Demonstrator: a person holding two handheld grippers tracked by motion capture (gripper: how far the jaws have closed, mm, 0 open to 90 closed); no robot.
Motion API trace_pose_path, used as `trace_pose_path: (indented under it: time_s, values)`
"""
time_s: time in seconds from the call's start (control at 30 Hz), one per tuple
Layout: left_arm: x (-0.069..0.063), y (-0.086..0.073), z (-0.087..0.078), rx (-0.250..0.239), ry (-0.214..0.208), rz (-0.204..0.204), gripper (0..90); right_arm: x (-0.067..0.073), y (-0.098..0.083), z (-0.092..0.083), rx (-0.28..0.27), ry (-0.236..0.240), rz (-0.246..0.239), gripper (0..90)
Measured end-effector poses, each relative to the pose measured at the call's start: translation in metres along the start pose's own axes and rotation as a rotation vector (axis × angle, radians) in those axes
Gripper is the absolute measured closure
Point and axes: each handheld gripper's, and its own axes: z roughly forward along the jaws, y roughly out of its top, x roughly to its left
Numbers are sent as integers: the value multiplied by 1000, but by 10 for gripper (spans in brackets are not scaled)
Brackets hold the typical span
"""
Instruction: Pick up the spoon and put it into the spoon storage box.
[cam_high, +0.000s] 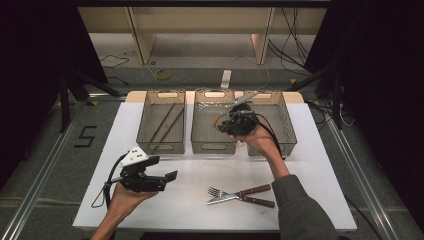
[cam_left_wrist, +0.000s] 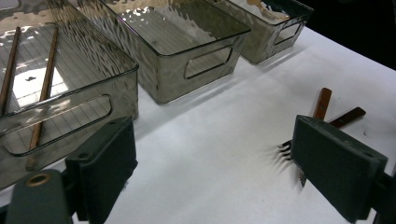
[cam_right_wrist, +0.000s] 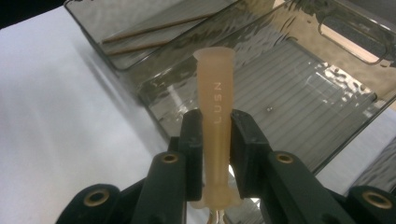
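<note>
- Lower middle of high view: fork (cam_high: 218, 192) and knife (cam_high: 239, 198) with wooden handles, crossed and touching on white table (cam_high: 310, 165); not yet sorted, probably waiting their turn
- Lower left: left gripper (cam_high: 170, 178) low over the table, jaws wide, nothing between; aimed toward fork (cam_left_wrist: 283, 148) at right of left gripper view, likely next pickup
- Centre right, farther up: right gripper (cam_high: 233, 116) over middle bin (cam_high: 214, 146); jaws narrow, clamped on tan plastic handle (cam_right_wrist: 215, 116) of a utensil, lettering along it; metal end sticking up-right past gripper in high view, type unclear; held lengthwise, presumably for a drop into a bin
- Upper middle: three smoky clear bins side by side; left bin (cam_high: 161, 145) holding two brown chopsticks (cam_high: 166, 123); middle bin looks empty; right bin (cam_high: 286, 120) contents unclear
- Looks like sorting cutlery by type, one bin each
</note>
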Motion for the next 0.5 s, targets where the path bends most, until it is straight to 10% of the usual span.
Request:
trace_pose_path:
  time_s: [0.5]
  values:
    - [0, 0, -2, -12, 3, -6, 135, -5, 21, 12, -24, -14, 39, 766]
